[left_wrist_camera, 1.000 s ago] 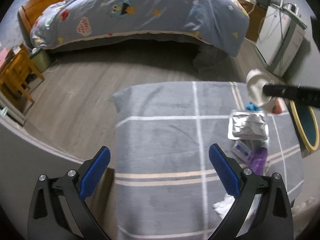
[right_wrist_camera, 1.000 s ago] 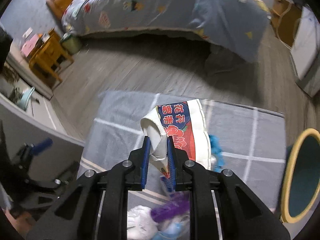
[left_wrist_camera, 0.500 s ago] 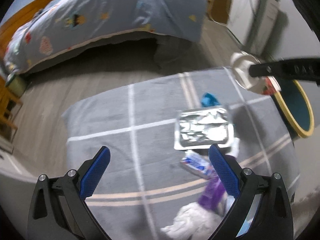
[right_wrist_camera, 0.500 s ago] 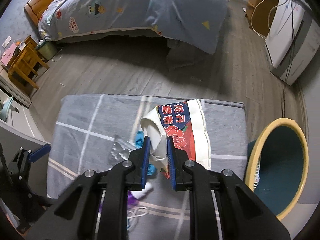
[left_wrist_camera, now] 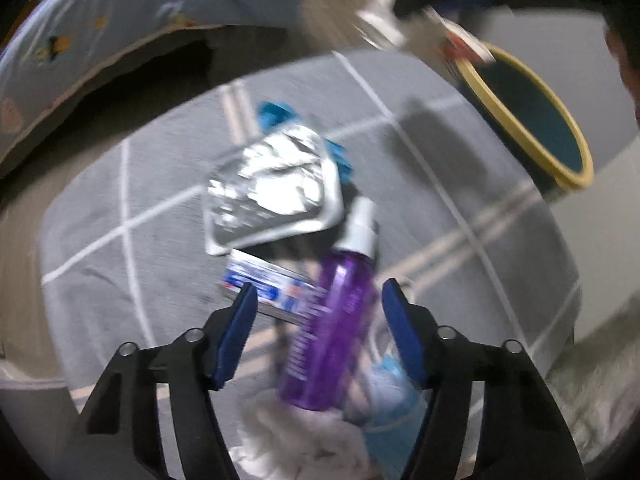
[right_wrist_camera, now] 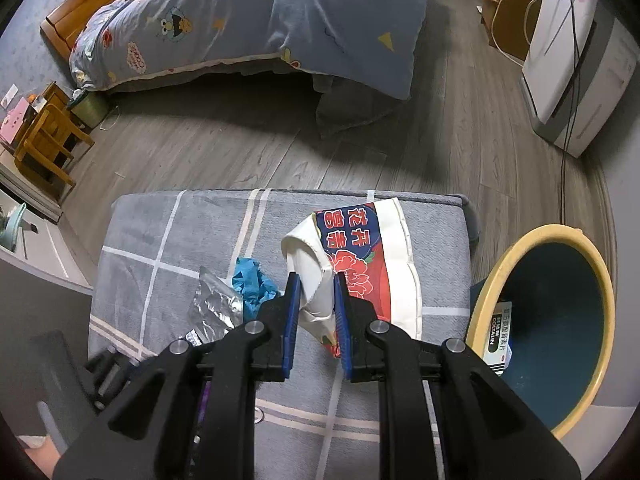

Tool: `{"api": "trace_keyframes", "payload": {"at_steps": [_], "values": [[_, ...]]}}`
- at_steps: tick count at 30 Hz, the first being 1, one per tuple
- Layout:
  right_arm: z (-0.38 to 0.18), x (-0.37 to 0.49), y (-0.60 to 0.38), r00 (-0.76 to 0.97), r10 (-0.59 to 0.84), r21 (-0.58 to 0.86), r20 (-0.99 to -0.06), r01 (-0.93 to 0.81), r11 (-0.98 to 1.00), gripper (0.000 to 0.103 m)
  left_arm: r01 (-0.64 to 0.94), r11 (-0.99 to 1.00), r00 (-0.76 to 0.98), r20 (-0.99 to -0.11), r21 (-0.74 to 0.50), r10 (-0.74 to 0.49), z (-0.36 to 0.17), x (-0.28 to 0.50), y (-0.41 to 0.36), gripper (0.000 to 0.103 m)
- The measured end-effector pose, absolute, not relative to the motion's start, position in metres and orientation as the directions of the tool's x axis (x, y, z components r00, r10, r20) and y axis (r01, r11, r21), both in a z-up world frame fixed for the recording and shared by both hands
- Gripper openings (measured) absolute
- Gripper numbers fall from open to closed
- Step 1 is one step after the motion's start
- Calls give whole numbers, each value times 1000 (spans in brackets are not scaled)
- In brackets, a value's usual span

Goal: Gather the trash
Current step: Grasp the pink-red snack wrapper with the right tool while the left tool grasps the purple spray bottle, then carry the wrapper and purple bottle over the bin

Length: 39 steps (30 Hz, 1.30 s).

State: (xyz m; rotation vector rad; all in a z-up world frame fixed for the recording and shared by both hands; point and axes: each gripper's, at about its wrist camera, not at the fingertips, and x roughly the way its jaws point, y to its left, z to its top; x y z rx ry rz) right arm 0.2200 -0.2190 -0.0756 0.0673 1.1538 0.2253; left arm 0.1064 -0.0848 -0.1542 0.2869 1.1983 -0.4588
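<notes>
The left gripper (left_wrist_camera: 316, 332) points steeply down over a cluster of trash on a grey checked mat (left_wrist_camera: 100, 240). Its jaws are closing, and a purple spray bottle (left_wrist_camera: 332, 320) lies between the blue pads without either pad visibly touching it; there is a gap on both sides. Just ahead of the left pad lies a blue-and-white packet (left_wrist_camera: 272, 284), partly under the bottle. Beyond that sits a crumpled foil tray (left_wrist_camera: 268, 192), with a blue scrap (left_wrist_camera: 276, 114) behind it. Below the claw, near its base, are white tissue (left_wrist_camera: 288, 436) and a pale blue wrapper (left_wrist_camera: 396, 416). To the left of the claw the mat is bare out to its edge; this view is blurred.

The right gripper (right_wrist_camera: 316, 312) also tilts down and is clamped on the folded rim of a white paper cup (right_wrist_camera: 360, 264) with red and blue printing, holding it above the mat (right_wrist_camera: 160, 232). To its left lie the foil tray (right_wrist_camera: 212, 308) and blue scrap (right_wrist_camera: 250, 284). To its right, just off the mat's edge, stands a yellow-rimmed bin (right_wrist_camera: 520, 256) with a dark teal inside, and a medicine box (right_wrist_camera: 498, 332) lies in it. Between the cup and the bin's rim is a narrow strip of open mat.

Beyond the mat is grey wood flooring (right_wrist_camera: 240, 152), then a bed with a cartoon quilt (right_wrist_camera: 260, 20), a wooden chair (right_wrist_camera: 48, 140) far left, and a white appliance (right_wrist_camera: 572, 68) far right.
</notes>
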Motion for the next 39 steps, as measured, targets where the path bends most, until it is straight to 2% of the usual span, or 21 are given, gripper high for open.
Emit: {"api": "trace_keyframes", "payload": {"at_steps": [4, 6, 8, 26, 39], "values": [[-73, 219, -221, 387, 215, 173, -897, -141, 975, 17, 502, 865, 270, -954, 22, -133, -170, 100, -92, 55], [-71, 217, -221, 388, 217, 174, -896, -144, 974, 17, 497, 868, 264, -954, 6, -145, -171, 101, -91, 43], [-68, 215, -221, 392, 216, 170, -894, -149, 974, 17, 495, 869, 261, -952, -12, -161, -170, 99, -91, 37], [-41, 194, -220, 427, 175, 126, -887, -140, 982, 17, 477, 878, 383, -892, -34, -242, -105, 83, -56, 33], [-28, 185, -233, 447, 172, 143, -878, -98, 985, 17, 504, 863, 525, -780, -36, -339, -31, 72, -57, 33]]}}
